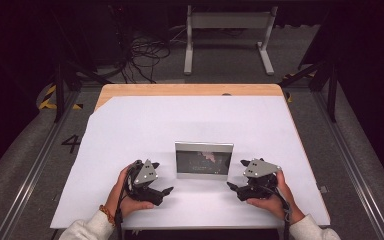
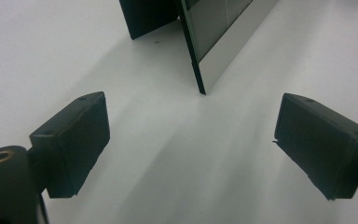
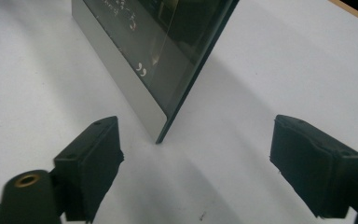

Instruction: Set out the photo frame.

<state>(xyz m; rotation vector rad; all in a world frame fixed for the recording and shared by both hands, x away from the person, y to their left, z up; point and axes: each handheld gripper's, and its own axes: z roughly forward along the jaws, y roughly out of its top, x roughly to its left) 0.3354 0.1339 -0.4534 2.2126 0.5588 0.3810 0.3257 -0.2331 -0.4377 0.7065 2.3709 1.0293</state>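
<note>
Picture frame (image 1: pixel 204 160) is standing upright near the middle of the counter (image 1: pixel 130 125), toward the person's side, silver border, dark glossy picture facing the person. White sheet is covering most of the counter, wooden edge showing at the far side. Frame is sitting between the two claws, touching neither

Left claw (image 1: pixel 166 191) is resting low on the counter just left of the frame, held in the left hand (image 1: pixel 125 192), jaws pointing right toward the frame's lower left corner. In the left gripper view the jaws are standing wide apart, bare white surface between them, nothing gripped; frame's near corner (image 2: pixel 200 88) is sitting ahead of the gap, and a dark back stand (image 2: pixel 149 18) is propping it from behind

Right claw (image 1: pixel 232 187) is resting just right of the frame, held in the right hand (image 1: pixel 272 197), jaws pointing left toward the frame's lower right corner. In the right gripper view the jaws are also spread wide, empty, frame's corner (image 3: pixel 161 135) sitting ahead of them and a bit to the left, clear of both pads

Grey three-cornered plate is sitting on top of each claw. Orange band (image 1: pixel 107 214) is showing on the left wrist. Beyond the counter, floor with loose cables (image 1: pixel 145 55) and a pale metal stand (image 1: pixel 227 35)
</note>
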